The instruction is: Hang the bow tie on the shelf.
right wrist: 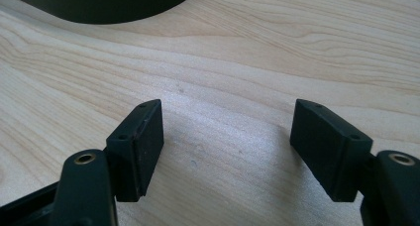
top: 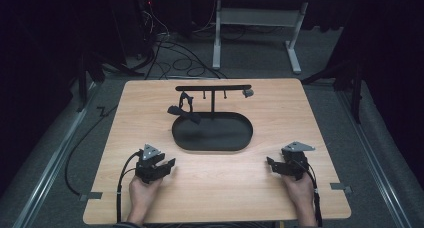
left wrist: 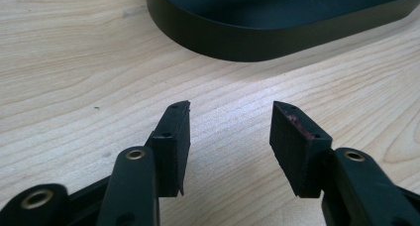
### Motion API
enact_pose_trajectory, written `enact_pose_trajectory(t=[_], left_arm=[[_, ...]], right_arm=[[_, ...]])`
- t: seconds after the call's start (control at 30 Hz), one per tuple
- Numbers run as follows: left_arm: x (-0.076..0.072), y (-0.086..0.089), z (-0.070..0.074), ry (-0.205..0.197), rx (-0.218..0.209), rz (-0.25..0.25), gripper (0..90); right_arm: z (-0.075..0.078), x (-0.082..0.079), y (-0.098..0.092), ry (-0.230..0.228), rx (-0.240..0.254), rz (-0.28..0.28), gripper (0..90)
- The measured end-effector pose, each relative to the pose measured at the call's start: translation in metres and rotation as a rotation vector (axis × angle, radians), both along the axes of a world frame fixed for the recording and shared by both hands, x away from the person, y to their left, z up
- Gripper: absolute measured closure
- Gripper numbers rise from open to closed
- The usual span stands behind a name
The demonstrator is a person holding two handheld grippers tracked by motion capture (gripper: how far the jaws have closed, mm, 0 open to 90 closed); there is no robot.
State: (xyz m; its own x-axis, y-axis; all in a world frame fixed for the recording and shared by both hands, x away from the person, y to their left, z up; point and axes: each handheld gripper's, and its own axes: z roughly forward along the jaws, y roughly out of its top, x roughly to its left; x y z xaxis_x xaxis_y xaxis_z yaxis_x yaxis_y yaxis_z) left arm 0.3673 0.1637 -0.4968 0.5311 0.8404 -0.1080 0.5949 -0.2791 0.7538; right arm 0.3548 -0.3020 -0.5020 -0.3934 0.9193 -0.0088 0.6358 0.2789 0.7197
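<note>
Both resting on the worktop [top: 300,103], left hand-held gripper [top: 166,165] and right hand-held gripper [top: 272,164] released, empty. Black strap [top: 184,110] hanging at tray [top: 240,133] edge; better to approach slowly with left one, jaws wide.

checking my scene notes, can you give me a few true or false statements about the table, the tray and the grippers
1. The left gripper is open with nothing between its jaws. True.
2. The right gripper is clamped on the tray. False: it is open, over bare wood.
3. The black oval tray lies between the two grippers, farther up the table. True.
4. The T-shaped stand lies flat on the table. False: it stands upright at the tray's far edge.
</note>
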Motion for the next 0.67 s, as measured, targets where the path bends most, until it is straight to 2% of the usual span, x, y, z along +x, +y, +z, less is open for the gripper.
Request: enact_pose_trajectory(t=[0.27, 0.43, 0.5, 0.67], left_arm=[[0.002, -0.006, -0.006, -0.003, 0.039, -0.005, 48.7], [-0.001, -0.012, -0.008, -0.030, 0.094, -0.019, 46.1], [-0.002, -0.012, -0.010, -0.047, 0.082, -0.016, 44.0], [-0.002, -0.013, -0.010, -0.039, 0.082, -0.023, 37.9]], right_arm=[[0.000, 0.000, 0.000, 0.000, 0.000, 0.000, 30.3], [0.000, 0.000, 0.000, 0.000, 0.001, -0.001, 30.3], [0.000, 0.000, 0.000, 0.000, 0.001, -0.001, 30.3], [0.000, 0.000, 0.000, -0.002, -0.001, 0.000, 30.3]])
